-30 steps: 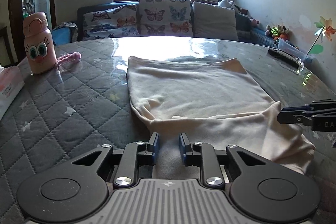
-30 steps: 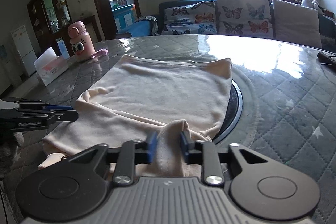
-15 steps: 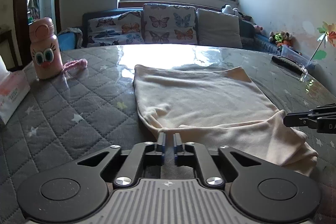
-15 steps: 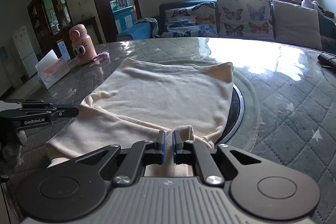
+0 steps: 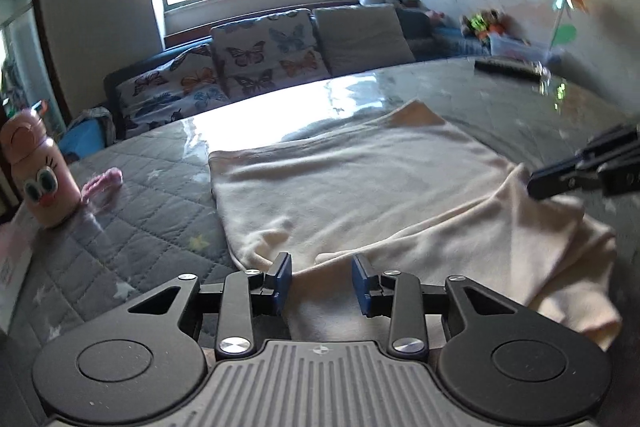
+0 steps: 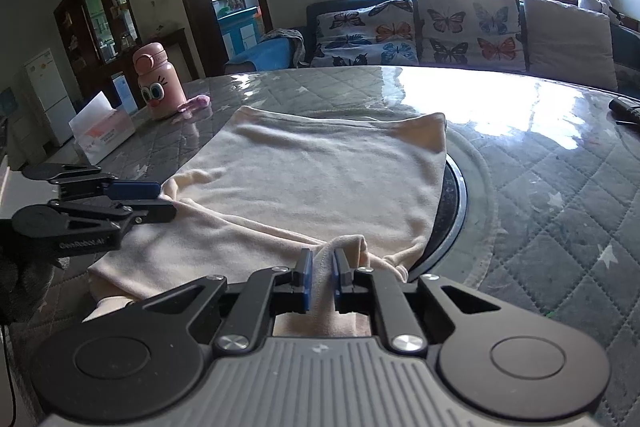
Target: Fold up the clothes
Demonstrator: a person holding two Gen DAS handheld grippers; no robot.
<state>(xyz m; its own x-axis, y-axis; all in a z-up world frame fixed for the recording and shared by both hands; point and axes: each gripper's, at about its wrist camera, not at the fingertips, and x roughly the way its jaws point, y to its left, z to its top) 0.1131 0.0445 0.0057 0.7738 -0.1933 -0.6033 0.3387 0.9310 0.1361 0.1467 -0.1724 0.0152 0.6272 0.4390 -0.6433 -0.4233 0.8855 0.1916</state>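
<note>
A cream garment (image 5: 360,187) lies on the quilted grey table, its near edge folded back over itself; it also shows in the right wrist view (image 6: 312,179). My left gripper (image 5: 322,279) is open, its jaws apart with the garment's near edge lying between them. In the right wrist view it sits at the left (image 6: 152,199) over the garment's left corner. My right gripper (image 6: 321,273) is shut on a bunched fold of the garment's near right corner. In the left wrist view it shows at the right (image 5: 536,183), against the raised cloth.
A pink cartoon bottle (image 6: 158,87) and a tissue box (image 6: 102,133) stand at the table's far left. A dark remote (image 5: 508,69) lies at the far right. A round turntable rim (image 6: 456,195) shows beside the garment. A sofa with butterfly cushions (image 6: 440,23) is behind.
My left gripper, shut on the garment's near edge half a second ago, has opened. The left wrist view has tilted. My right gripper stays closed on its fold.
</note>
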